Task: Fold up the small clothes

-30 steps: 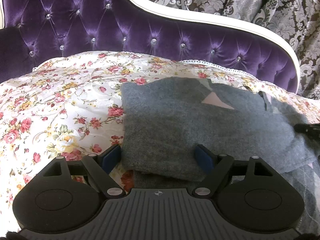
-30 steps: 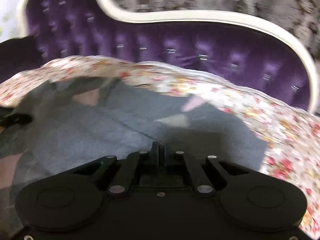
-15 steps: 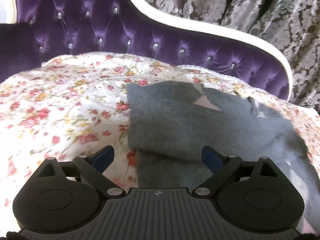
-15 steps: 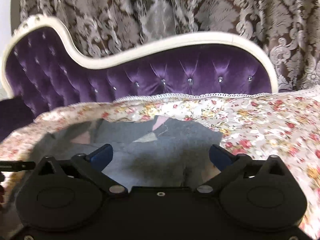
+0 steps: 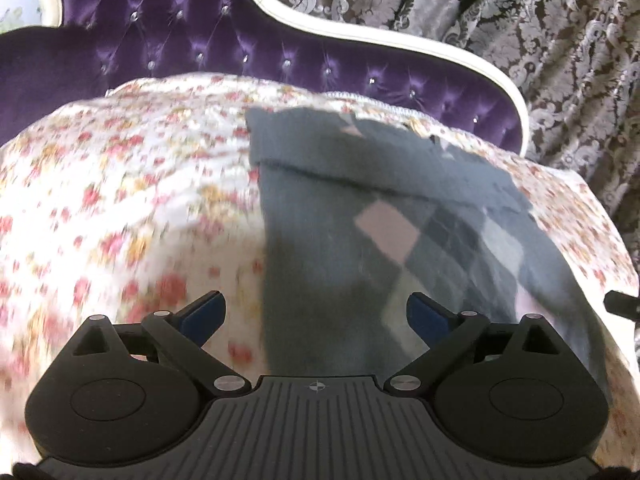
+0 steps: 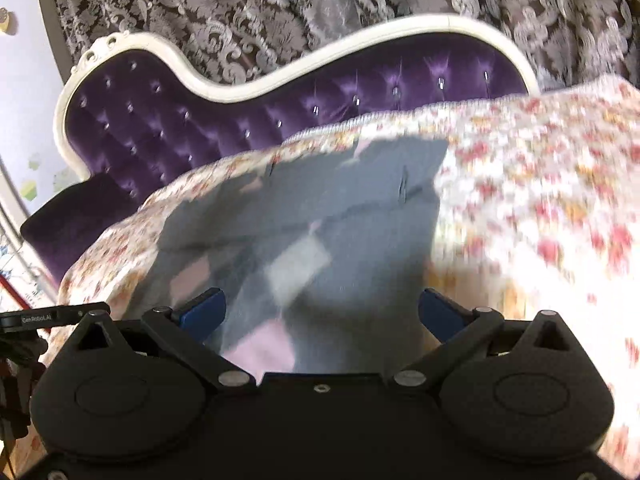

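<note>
A: What differs from a second ago?

B: The right gripper (image 6: 322,312) was pinched tight then; now its blue fingers (image 6: 202,310) stand wide apart with nothing gripped. The left gripper (image 5: 316,316) also spreads a little wider than before, pads clear of the cloth. Both cameras have pulled back, so more of the grey sweater (image 5: 360,248) shows, and the argyle diamonds (image 5: 384,234) are uncovered in the left view.

A: Where does the garment lie?

B: Flat on the floral bedspread (image 5: 120,208), one folded flap across its far end, the diamond-patterned part nearer the grippers. In the right view it (image 6: 320,216) lies between the spread fingers, below them, not touched.

A: And around it?

B: A purple tufted headboard (image 5: 192,48) with a cream frame (image 5: 360,36) behind, and patterned damask curtains (image 5: 520,32) beyond. The near floral cloth is motion-blurred in both views. Nothing lies across the sweater.

A: Counts?

B: One sweater, one bedspread, one headboard, two grippers. A black edge of the other tool (image 6: 52,316) pokes in at the right view's left side.
</note>
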### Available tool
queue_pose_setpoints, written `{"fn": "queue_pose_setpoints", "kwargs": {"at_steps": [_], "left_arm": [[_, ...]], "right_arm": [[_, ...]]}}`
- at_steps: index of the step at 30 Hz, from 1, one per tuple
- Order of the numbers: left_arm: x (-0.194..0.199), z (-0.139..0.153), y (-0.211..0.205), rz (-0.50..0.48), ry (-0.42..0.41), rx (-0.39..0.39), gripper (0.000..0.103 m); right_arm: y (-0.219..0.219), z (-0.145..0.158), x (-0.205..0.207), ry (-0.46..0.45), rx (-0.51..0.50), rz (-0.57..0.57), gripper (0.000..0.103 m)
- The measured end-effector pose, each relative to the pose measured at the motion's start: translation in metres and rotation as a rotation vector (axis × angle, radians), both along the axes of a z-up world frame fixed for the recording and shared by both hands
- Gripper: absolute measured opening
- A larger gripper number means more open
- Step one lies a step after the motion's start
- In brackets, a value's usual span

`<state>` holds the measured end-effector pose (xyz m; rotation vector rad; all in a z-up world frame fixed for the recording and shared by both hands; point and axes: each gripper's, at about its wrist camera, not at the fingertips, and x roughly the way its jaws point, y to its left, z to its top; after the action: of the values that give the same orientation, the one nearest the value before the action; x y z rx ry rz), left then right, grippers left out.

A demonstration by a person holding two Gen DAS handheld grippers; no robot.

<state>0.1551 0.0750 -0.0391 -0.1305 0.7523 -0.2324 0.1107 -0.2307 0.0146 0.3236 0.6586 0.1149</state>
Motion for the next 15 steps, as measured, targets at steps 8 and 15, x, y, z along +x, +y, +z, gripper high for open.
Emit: {"fn": "queue_pose_setpoints", "kwargs": {"at_steps": [8,15], "left_arm": [[-0.037,-0.011,-0.007,-0.019,0.046,-0.012,0.098],[-0.05,-0.026,-0.016,-0.04,0.076,-0.015,0.098]], "right_arm": [[0.001,-0.016,-0.046,0.07,0.055,-0.02,0.103],[0.006,-0.019,-0.064,0.068,0.125,-0.028,0.103]]}}
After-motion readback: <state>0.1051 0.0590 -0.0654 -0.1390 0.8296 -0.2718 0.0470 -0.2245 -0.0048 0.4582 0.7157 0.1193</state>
